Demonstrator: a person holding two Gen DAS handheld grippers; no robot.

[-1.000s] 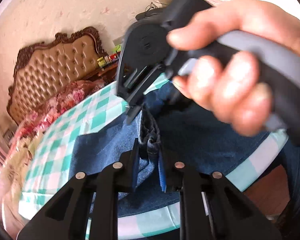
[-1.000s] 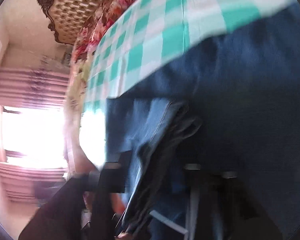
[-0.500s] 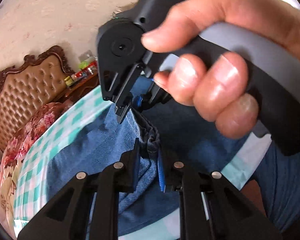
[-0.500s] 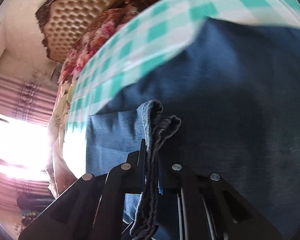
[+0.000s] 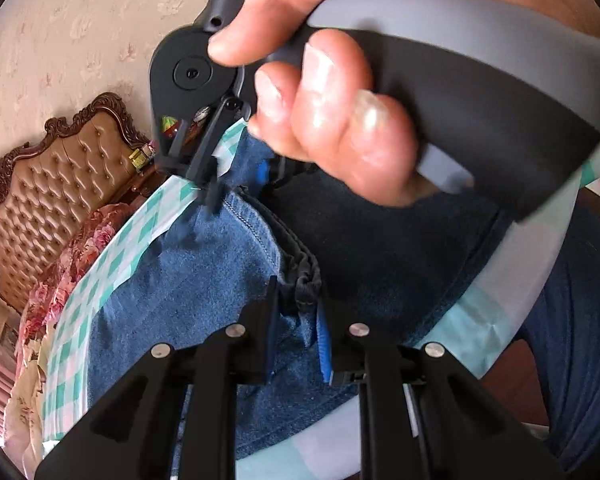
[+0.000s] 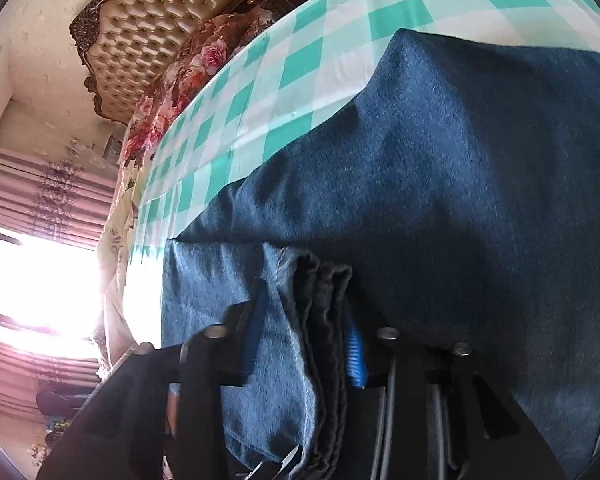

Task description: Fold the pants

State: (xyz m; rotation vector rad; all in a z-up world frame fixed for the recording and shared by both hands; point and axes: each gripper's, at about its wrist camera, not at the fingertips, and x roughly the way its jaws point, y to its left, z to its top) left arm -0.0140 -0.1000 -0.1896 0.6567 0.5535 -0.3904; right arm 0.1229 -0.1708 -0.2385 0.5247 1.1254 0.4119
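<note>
The tufted headboard [image 5: 56, 184] is standing far left of the jeans [image 5: 204, 280]; the jeans are lying on the checked bench [image 5: 112, 256]; the left gripper [image 5: 298, 316] is pinching their bunched edge, nearly closed; right of it the right hand [image 5: 328, 112] is squeezing the right gripper [image 6: 304, 332], which is clamping folded denim layers.

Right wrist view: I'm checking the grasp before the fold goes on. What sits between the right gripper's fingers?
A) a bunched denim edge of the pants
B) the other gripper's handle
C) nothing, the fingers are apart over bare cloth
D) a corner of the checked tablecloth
A: the right gripper is shut on a bunched, layered edge of the pants, with the checked tablecloth lying beyond them.
</note>
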